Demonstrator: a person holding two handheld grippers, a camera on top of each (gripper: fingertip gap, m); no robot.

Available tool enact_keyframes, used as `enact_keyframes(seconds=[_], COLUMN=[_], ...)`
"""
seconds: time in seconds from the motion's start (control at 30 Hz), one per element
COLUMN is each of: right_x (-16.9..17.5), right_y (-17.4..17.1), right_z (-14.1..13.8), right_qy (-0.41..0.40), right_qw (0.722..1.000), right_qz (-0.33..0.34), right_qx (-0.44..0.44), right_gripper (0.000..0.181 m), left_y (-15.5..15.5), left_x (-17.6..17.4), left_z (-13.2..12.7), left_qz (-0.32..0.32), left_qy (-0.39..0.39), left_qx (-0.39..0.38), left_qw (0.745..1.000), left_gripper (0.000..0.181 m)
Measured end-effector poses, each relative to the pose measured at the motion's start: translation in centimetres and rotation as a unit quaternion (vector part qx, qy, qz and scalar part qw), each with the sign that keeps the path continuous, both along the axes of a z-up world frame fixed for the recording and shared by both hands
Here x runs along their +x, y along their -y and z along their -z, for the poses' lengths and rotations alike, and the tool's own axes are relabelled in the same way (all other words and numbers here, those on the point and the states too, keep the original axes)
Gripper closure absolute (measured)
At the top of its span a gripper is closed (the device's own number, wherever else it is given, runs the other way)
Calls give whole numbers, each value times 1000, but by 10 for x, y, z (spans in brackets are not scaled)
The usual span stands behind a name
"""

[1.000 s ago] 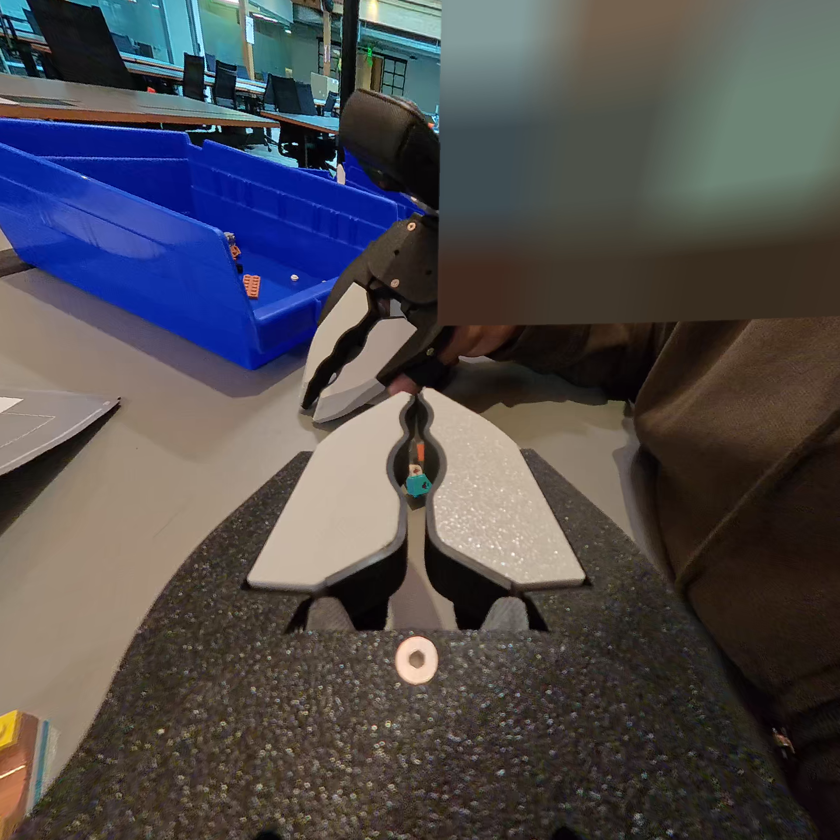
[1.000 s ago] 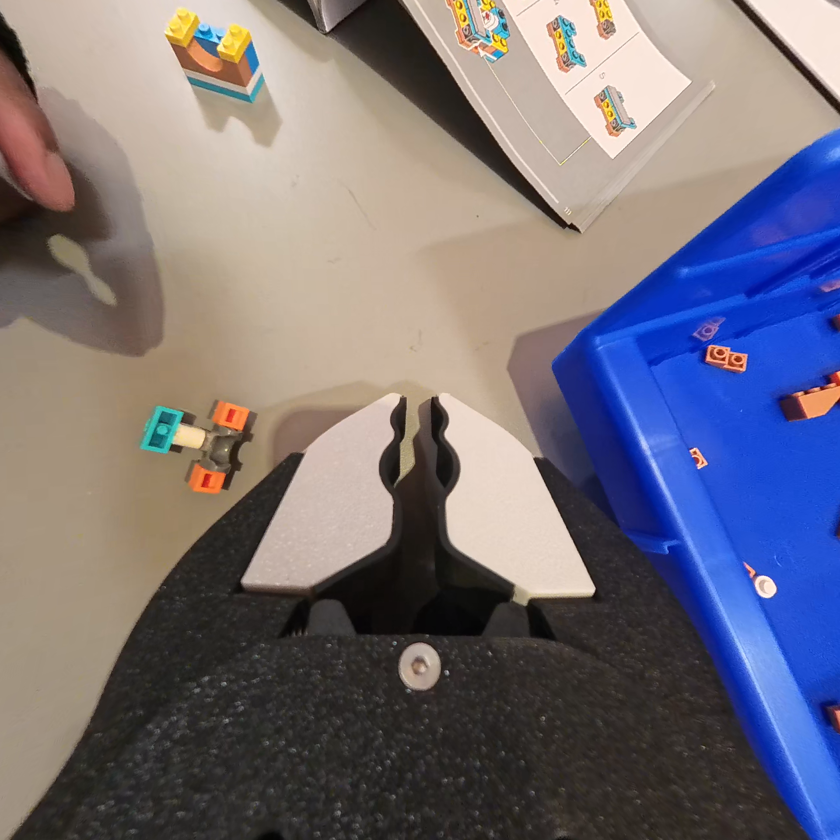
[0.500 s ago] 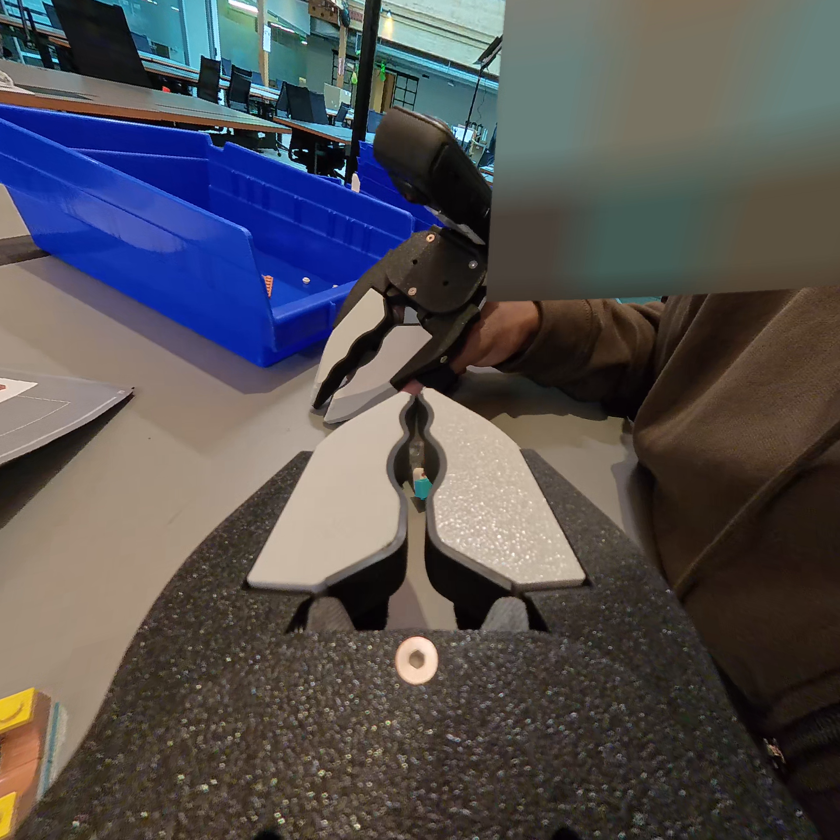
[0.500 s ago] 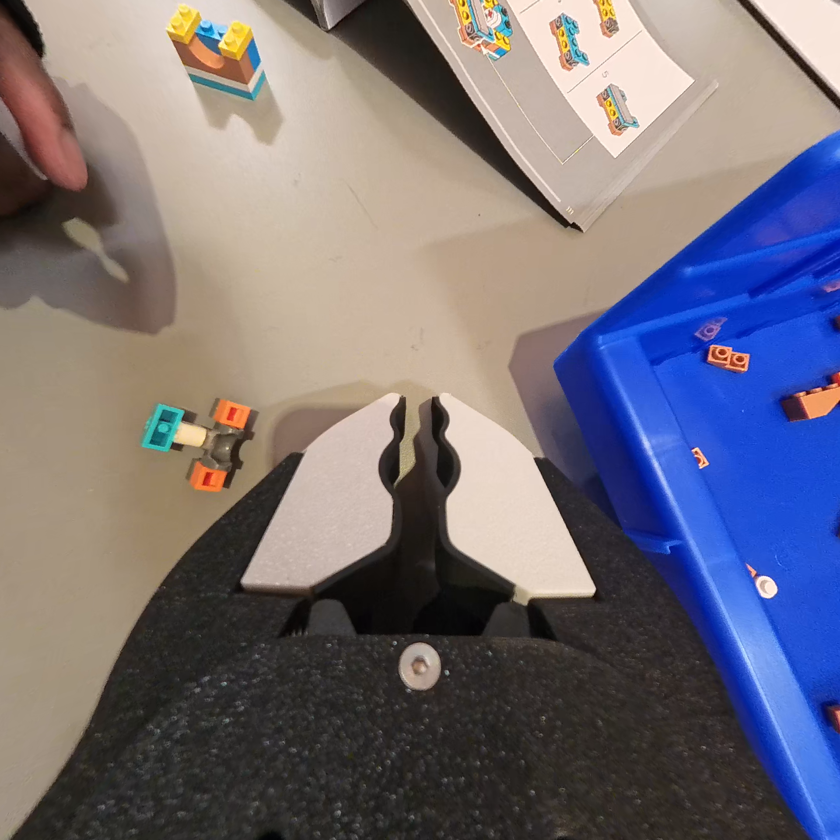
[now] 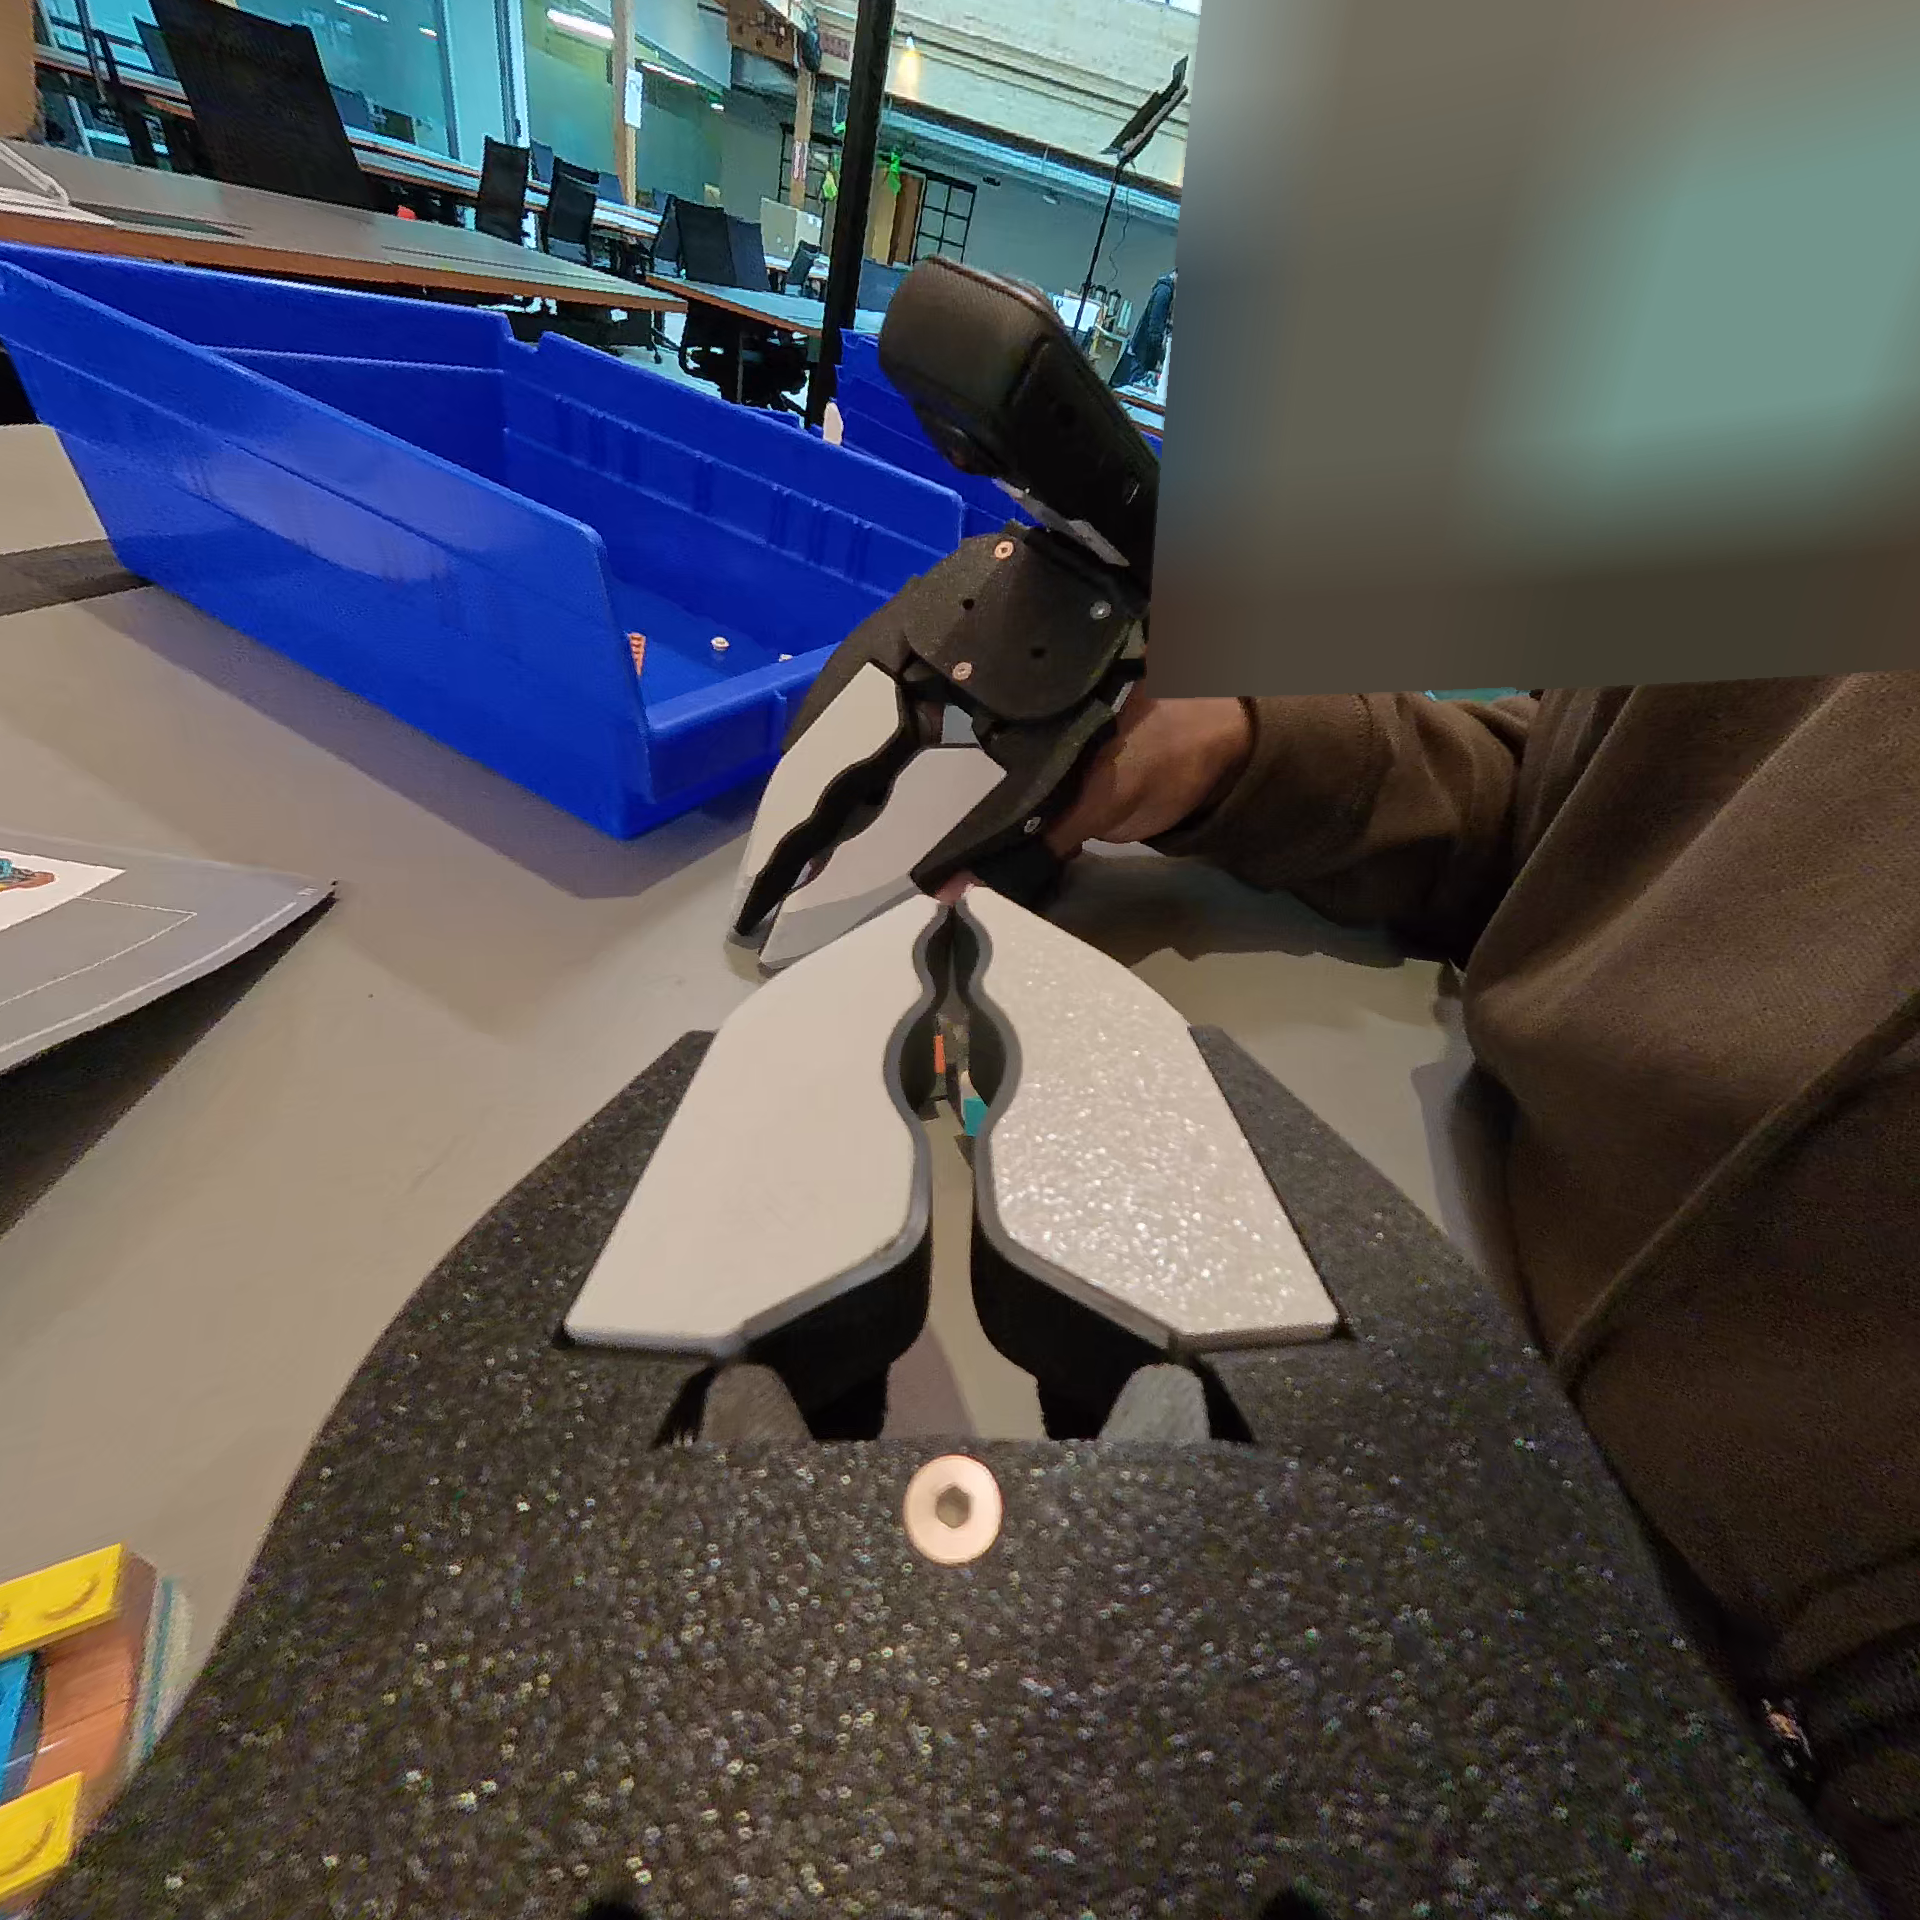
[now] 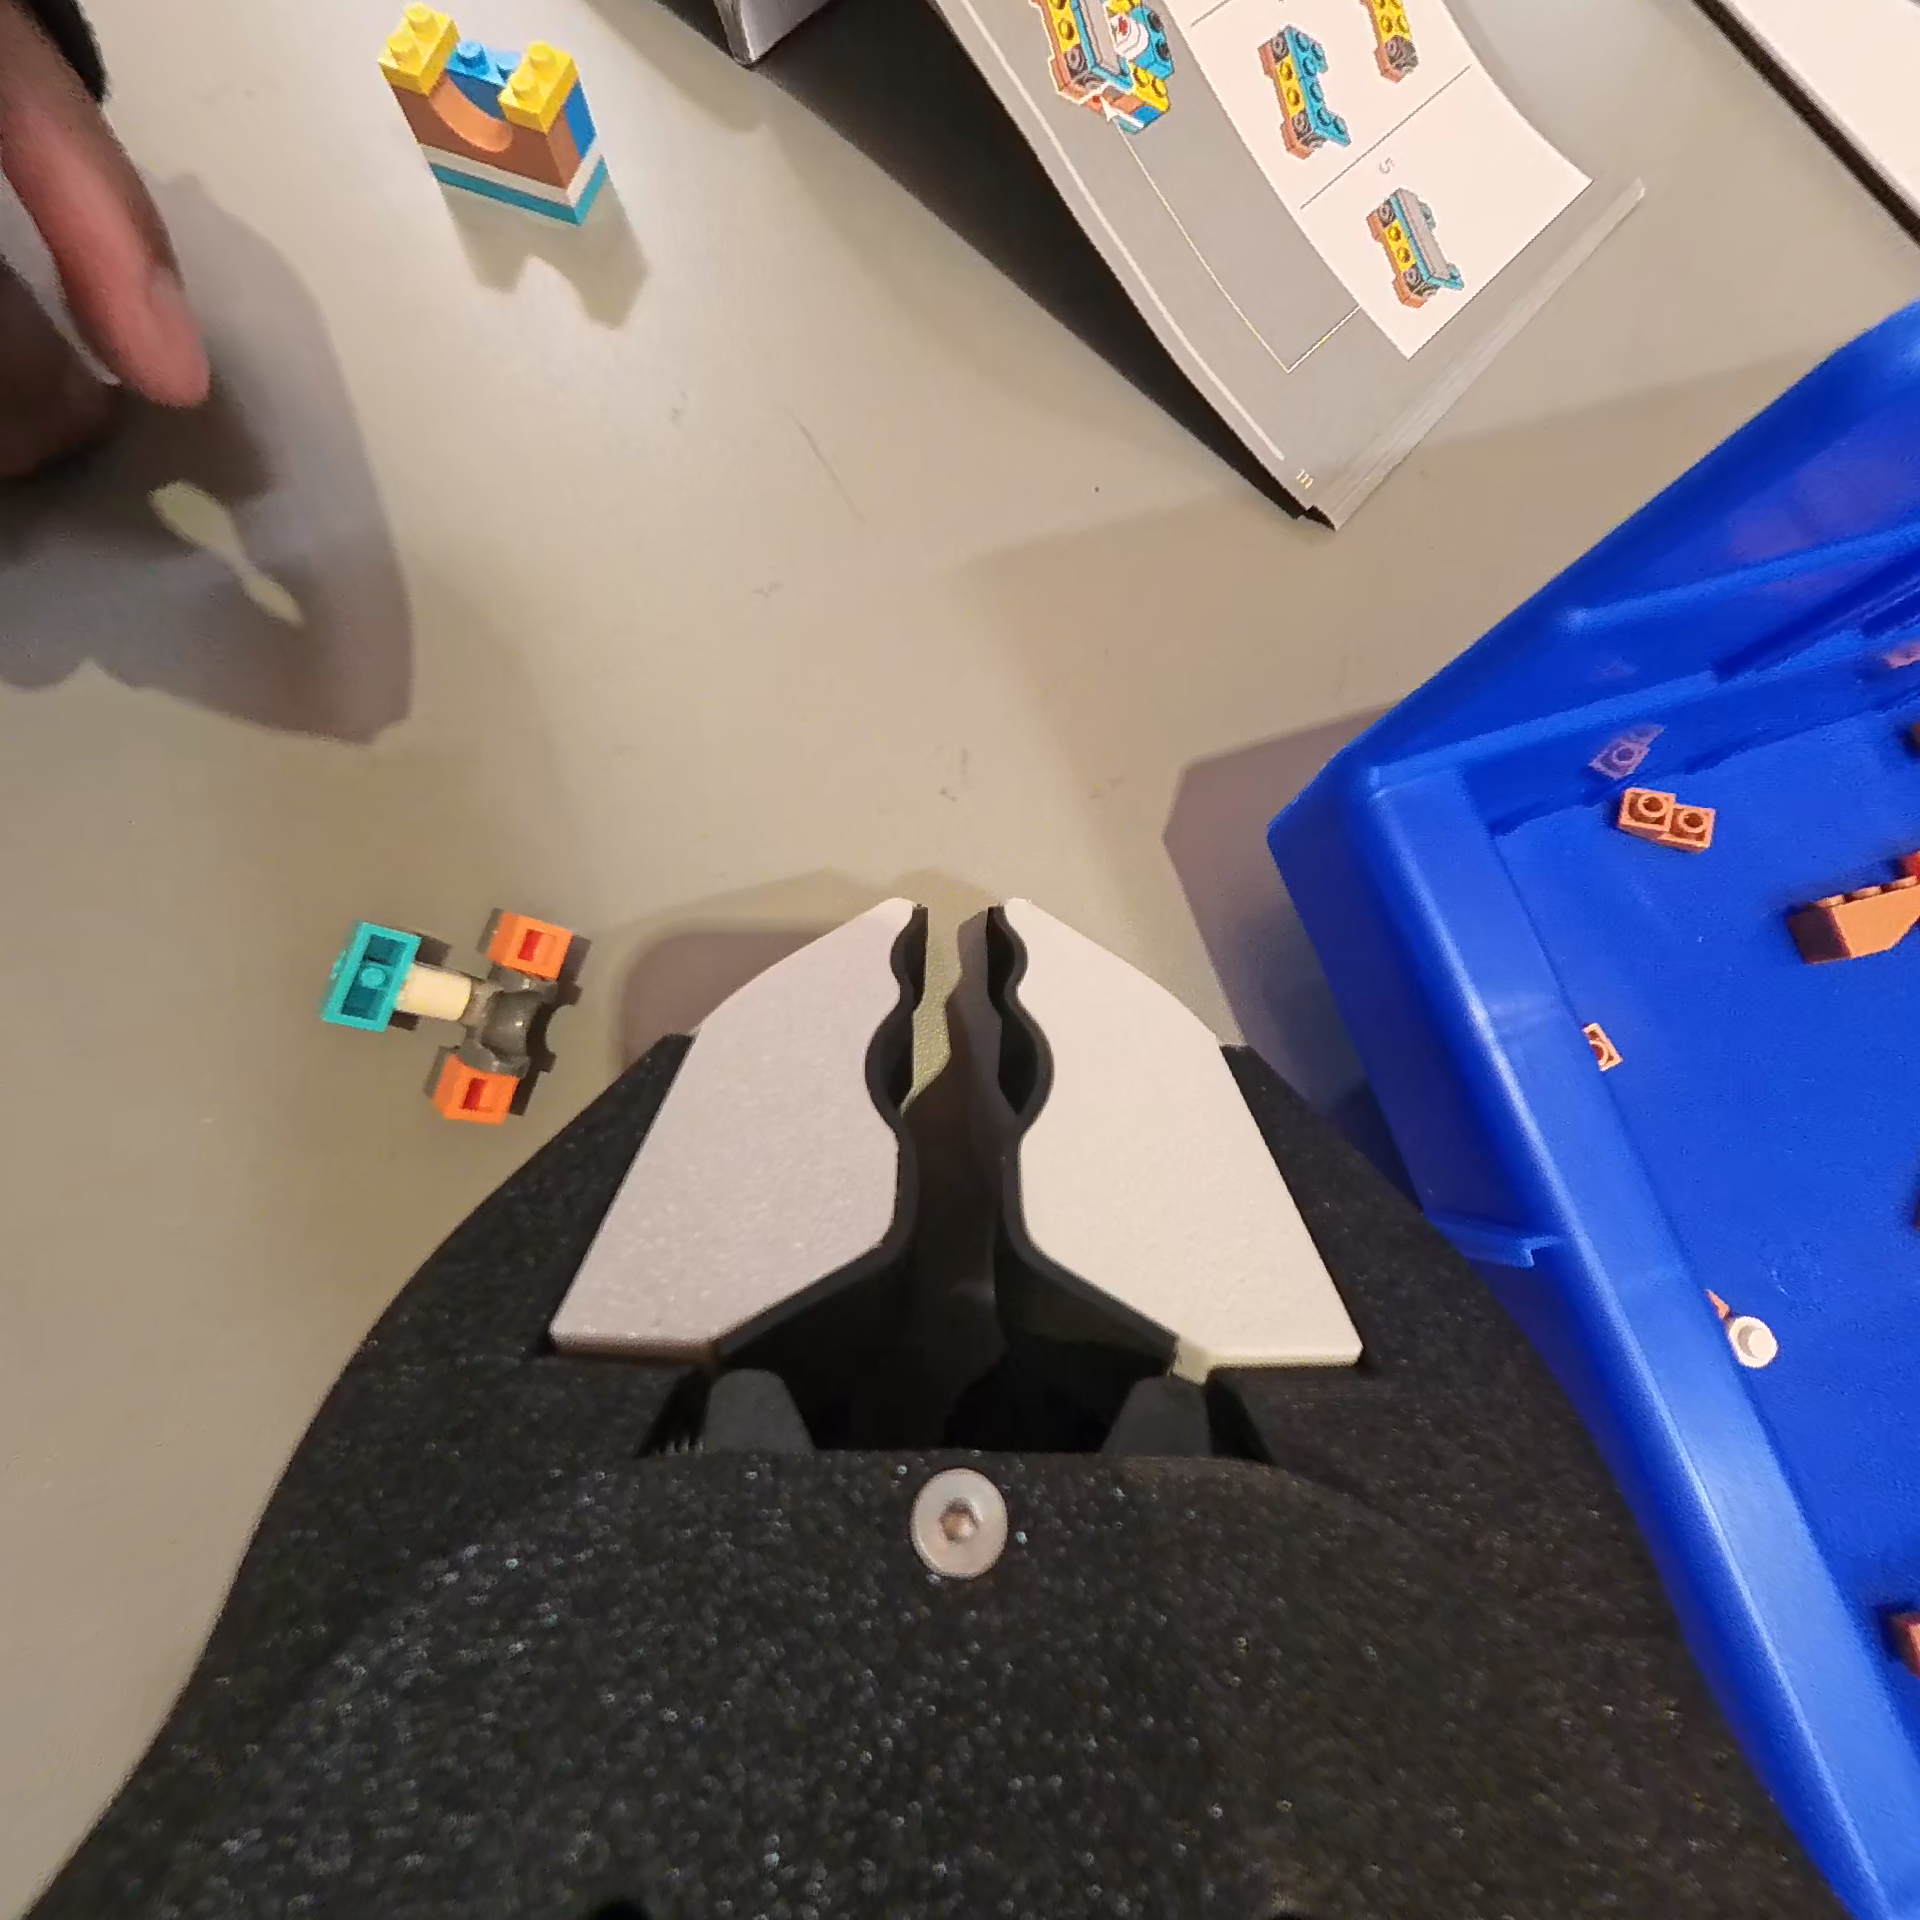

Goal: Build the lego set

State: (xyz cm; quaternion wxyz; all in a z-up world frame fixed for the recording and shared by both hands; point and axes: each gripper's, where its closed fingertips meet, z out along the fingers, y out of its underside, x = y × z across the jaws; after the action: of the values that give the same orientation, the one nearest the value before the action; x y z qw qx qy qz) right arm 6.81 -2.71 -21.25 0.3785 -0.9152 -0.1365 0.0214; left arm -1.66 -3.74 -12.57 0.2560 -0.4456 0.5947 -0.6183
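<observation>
Lego sub-assemblies, a teal-orange axle piece (image 6: pixel 452 1013) and an arch block (image 6: pixel 499 130), lie finished on the table (image 6: pixel 831 623); loose bricks remain in the blue bin (image 6: pixel 1455 1039). Left tool (image 5: pixel 951 920) and right tool (image 6: pixel 951 914) are both nearly closed, holding nothing.

Open surface (image 6: pixel 727 623) lies ahead of the right gripper (image 6: pixel 954 920). The bin (image 6: pixel 1455 1039) walls off its right, the booklet (image 6: pixel 1299 312) lies beyond, and 2 lego builds (image 6: pixel 457 1013) (image 6: pixel 499 125) sit left.

A large open hall is seen beyond the grey table (image 5: pixel 312 1091). Long brown desks (image 5: pixel 312 244) are lined with black chairs (image 5: pixel 566 203). Glass partitions (image 5: pixel 488 94) are lit by ceiling lights (image 5: pixel 582 23); a black pole (image 5: pixel 847 197) stands upright.
</observation>
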Motion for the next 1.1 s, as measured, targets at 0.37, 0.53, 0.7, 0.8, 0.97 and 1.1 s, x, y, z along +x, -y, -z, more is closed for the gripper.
enact_keyframes(seconds=[0.37,0.53,0.7,0.8,0.97,1.1], right_x=[0,0,1,2,2,2], right_y=[0,0,0,-1,-1,-1], right_z=[0,0,0,-1,-1,-1], right_qy=[0,1,3,3,4,6], right_qw=[1000,1000,1000,1000,1000,1000], right_qz=[0,0,2,6,6,5], right_qx=[0,0,2,2,3,3], right_gripper=[170,170,170,170,170,170], left_y=[-14,-39,-95,-123,-136,-133], left_x=[1,-2,-14,-33,-54,-54], left_z=[-2,-13,-17,12,43,58], left_qz=[-25,-65,-157,-170,-177,-162], left_qy=[5,21,10,-78,-152,-190], left_qx=[13,37,106,111,93,127], left_qw=[1000,997,982,976,968,960], left_gripper=[181,181,177,161,151,146])
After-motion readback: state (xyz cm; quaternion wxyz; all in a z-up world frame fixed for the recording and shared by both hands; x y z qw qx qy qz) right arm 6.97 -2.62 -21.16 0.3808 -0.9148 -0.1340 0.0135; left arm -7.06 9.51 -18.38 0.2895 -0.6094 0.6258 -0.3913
